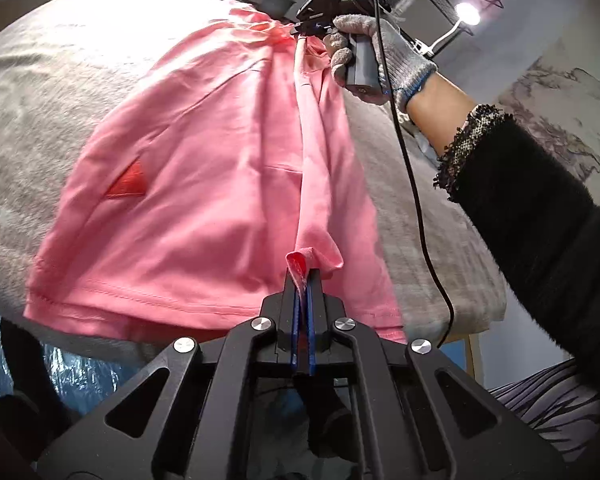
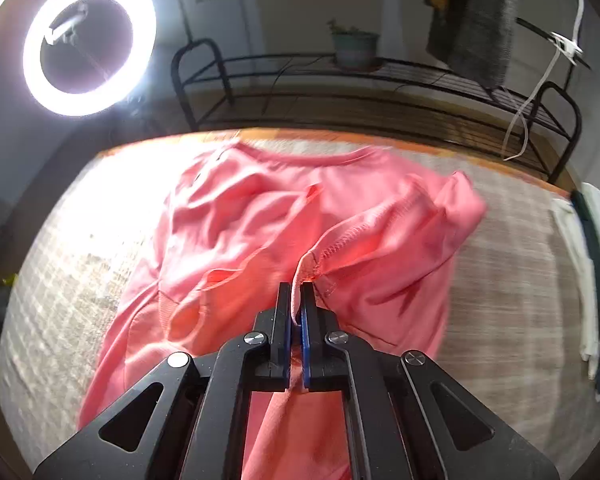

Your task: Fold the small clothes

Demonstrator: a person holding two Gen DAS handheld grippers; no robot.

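The pink shirt [image 1: 204, 184] is being folded: both grippers, left [image 1: 303, 270] and right [image 2: 296, 286], are pinching its edge, probably needing even tension.

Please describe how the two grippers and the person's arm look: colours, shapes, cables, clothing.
Both the left gripper and the right gripper are black, with triangular cut-outs, silver bolts and blue pads. A black cable hangs from the right one. The hand wears a grey knitted glove; the sleeve is black and fuzzy.

Small pink cotton T-shirt [image 1: 204, 184], spread over a grey cloth-covered table [image 1: 32, 92], rumpled up top, hem stitched, dark red triangle patch near one side. Right-hand edge pulled up off the surface into a taut ridge, pinched at both ends, sleeve flopped outward
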